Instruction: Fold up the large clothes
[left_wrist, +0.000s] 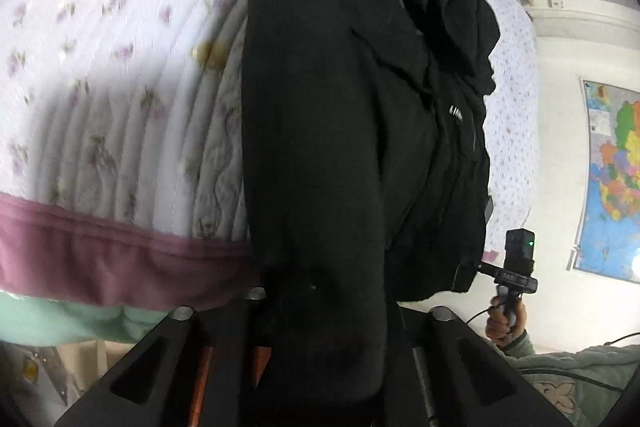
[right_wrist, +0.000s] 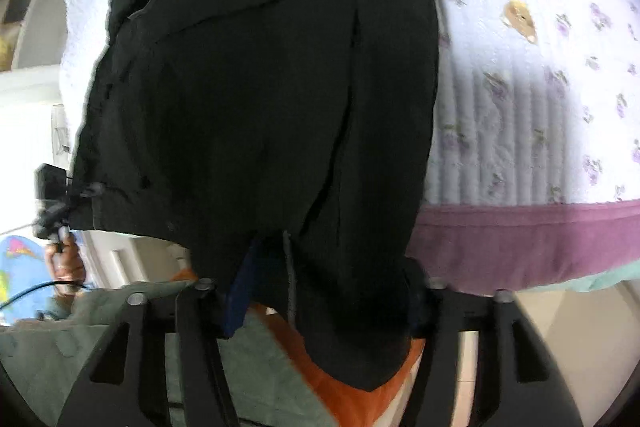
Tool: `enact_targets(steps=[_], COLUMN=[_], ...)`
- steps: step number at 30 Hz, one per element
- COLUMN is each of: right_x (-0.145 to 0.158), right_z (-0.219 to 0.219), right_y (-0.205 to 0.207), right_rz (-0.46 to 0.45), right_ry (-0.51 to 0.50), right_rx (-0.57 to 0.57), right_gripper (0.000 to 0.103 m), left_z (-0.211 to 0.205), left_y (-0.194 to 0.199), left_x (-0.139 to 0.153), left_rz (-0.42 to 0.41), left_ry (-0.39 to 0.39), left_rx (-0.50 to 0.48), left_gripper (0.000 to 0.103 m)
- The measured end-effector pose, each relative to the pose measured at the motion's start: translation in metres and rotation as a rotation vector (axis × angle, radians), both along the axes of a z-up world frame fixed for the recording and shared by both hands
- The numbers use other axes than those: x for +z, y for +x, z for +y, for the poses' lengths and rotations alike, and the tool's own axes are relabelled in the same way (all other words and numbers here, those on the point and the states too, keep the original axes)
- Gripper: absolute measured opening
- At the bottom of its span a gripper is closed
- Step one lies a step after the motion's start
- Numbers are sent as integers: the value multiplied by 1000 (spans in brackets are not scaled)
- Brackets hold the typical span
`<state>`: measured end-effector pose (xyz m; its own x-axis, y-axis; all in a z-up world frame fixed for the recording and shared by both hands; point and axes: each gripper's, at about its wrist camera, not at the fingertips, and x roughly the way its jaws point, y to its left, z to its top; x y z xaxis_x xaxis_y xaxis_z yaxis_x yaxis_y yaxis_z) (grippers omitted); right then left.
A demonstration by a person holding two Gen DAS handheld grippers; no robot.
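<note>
A large black jacket [left_wrist: 340, 115] hangs in front of the bed, lifted off the floral quilt. It fills the middle of both wrist views, and in the right wrist view [right_wrist: 260, 99] a grey logo shows on it. My left gripper [left_wrist: 320, 311] is shut on the jacket's lower edge; the cloth hides the fingertips. My right gripper [right_wrist: 316, 291] is shut on the other end of the hem. The right gripper also shows in the left wrist view [left_wrist: 486, 267], clamped on the jacket's corner. The left gripper shows in the right wrist view [right_wrist: 70, 195] at the jacket's left edge.
The bed's white quilt [left_wrist: 120, 27] with purple flowers has a maroon border [left_wrist: 120, 259] and a mint layer below. A coloured wall map [left_wrist: 612, 179] hangs at the right. Green quilted and orange cloth [right_wrist: 360, 395] lies under the right gripper.
</note>
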<state>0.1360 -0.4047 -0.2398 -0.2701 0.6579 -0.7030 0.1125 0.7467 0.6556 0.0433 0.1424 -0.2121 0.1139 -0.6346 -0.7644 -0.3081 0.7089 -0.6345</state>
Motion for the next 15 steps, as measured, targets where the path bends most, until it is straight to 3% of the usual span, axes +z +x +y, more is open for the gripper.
enact_targets(steps=[9, 15], right_x=[83, 116], right_z=[-8, -31], right_y=[84, 145], right_rz=[-219, -326], right_ry=[119, 153], right_rx=[-129, -247], right_gripper=[20, 20], left_z=[3, 38], left_y=[66, 120], left_x=[73, 119], left_rz=[-218, -344], left_ry=[-141, -198], left_rx=[61, 161], left_gripper=[11, 11])
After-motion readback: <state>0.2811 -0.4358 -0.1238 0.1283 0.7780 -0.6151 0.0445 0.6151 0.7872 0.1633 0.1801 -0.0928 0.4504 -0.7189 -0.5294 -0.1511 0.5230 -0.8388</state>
